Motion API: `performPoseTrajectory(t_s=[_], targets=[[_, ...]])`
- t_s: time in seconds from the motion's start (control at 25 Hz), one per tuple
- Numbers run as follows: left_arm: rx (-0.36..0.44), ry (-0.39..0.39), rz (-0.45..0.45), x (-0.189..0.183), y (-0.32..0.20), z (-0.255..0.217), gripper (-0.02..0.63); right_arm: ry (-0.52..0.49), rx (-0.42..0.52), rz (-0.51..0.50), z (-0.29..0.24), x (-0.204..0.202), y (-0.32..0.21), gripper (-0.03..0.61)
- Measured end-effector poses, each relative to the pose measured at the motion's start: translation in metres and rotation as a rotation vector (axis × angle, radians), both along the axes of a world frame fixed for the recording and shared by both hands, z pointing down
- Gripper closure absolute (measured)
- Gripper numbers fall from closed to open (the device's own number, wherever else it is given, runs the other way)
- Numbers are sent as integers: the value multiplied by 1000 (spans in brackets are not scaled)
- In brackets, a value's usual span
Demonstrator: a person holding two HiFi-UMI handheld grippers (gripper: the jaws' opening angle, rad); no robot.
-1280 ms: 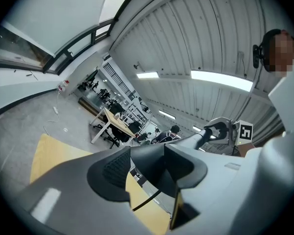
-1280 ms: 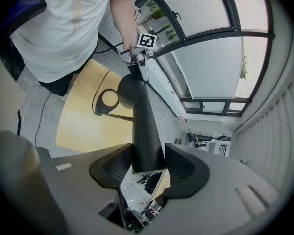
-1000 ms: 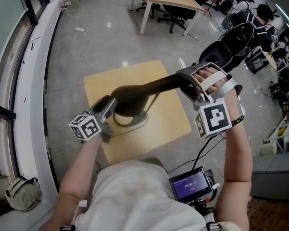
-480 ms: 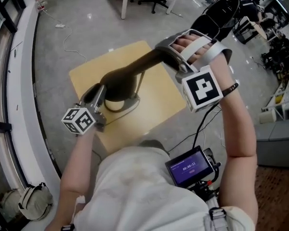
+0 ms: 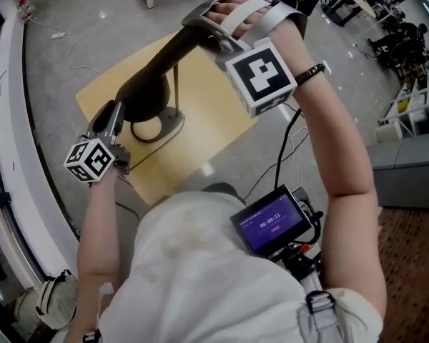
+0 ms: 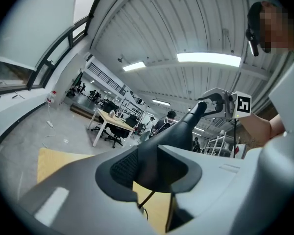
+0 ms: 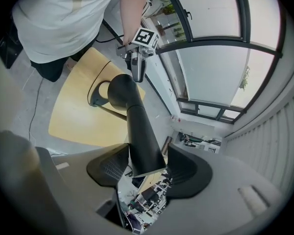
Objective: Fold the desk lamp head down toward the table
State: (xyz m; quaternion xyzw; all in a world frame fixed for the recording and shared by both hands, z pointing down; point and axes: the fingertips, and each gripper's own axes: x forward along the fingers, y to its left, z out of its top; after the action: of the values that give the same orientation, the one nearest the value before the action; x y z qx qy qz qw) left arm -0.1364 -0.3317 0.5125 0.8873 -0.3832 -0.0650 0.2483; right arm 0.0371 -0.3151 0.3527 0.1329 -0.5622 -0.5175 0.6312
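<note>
A black desk lamp (image 5: 157, 63) stands on a small wooden table (image 5: 207, 131), its ring base (image 5: 163, 128) flat on the top. My left gripper (image 5: 114, 111) points level at the lamp's rounded elbow (image 6: 154, 153). Its jaws have just been closing and now press on that elbow from both sides. My right gripper (image 5: 200, 26) is higher up, at the far end of the long lamp head (image 7: 139, 131). Its jaws have just been opening wider, and the tapered head still sits between the pads (image 7: 108, 168), touching them. The lamp's cord is partly hidden.
The table is small, with grey floor all round it. A window sill and wall run along the left (image 5: 14, 120). A small screen (image 5: 272, 224) with cables hangs at the person's waist. A bag (image 5: 46, 299) lies on the floor. Desks and chairs stand far back.
The left jaws have closed onto the lamp's elbow. The head view has swung, so the lamp and both grippers now sit higher and further left in the picture. The right gripper stays at the lamp head.
</note>
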Motion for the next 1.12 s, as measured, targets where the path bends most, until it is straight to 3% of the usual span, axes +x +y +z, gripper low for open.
performPoseTrajectory(t_s=[0.28,0.56,1.12], targets=[[19,-66,-23,-4,14,-3,491,-56,22,-61,2,-15,13,338],[6,-142,-34,2,25,13,482,2,9,-105,16,-15,21,345],[1,-170,-107,6,39,6,474,-89,31,-148,8,-9,34,369]])
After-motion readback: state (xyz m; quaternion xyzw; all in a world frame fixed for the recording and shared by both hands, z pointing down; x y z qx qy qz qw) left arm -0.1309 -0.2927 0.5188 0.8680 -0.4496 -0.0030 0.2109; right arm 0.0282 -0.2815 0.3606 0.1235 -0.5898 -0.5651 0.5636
